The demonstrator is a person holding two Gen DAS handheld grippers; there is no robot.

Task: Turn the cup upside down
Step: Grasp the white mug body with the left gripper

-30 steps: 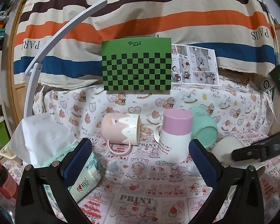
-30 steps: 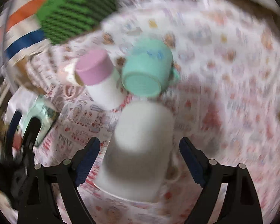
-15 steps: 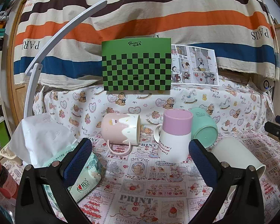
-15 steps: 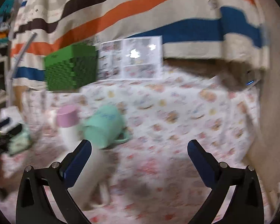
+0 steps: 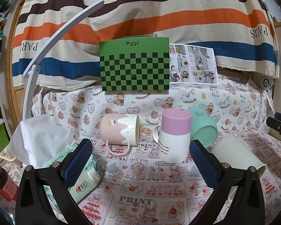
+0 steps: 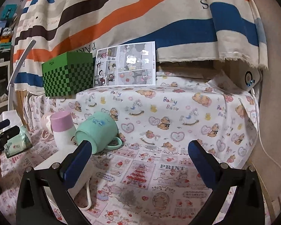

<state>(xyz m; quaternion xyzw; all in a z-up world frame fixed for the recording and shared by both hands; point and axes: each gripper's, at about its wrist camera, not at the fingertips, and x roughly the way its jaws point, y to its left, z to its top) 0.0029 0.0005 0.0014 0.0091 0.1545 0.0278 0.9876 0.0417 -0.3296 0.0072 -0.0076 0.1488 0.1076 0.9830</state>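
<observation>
Four mugs crowd the middle of the printed tablecloth. A pink mug lies on its side at about 11 o'clock from the left gripper, handle toward the camera. The white mug with a lilac base stands upside down at 12 o'clock, and a mint-green mug lies tipped just behind it, touching or nearly so. A plain white mug lies on its side at 2 o'clock, partly hidden by the left gripper's right finger. A tissue pack sits at 9 o'clock and a red-capped bottle at the far left edge. A green checkered box and a comic sheet stand on the raised ledge behind.

The left gripper hovers low and level, jaws wide apart and holding nothing. The right gripper is also spread wide and empty — its left finger overlaps the white mug in view, though contact is hard to judge.

From the right wrist, bare cloth stretches from 12 to 3 o'clock, bounded by the draped ledge — a white cable runs down the right edge.
</observation>
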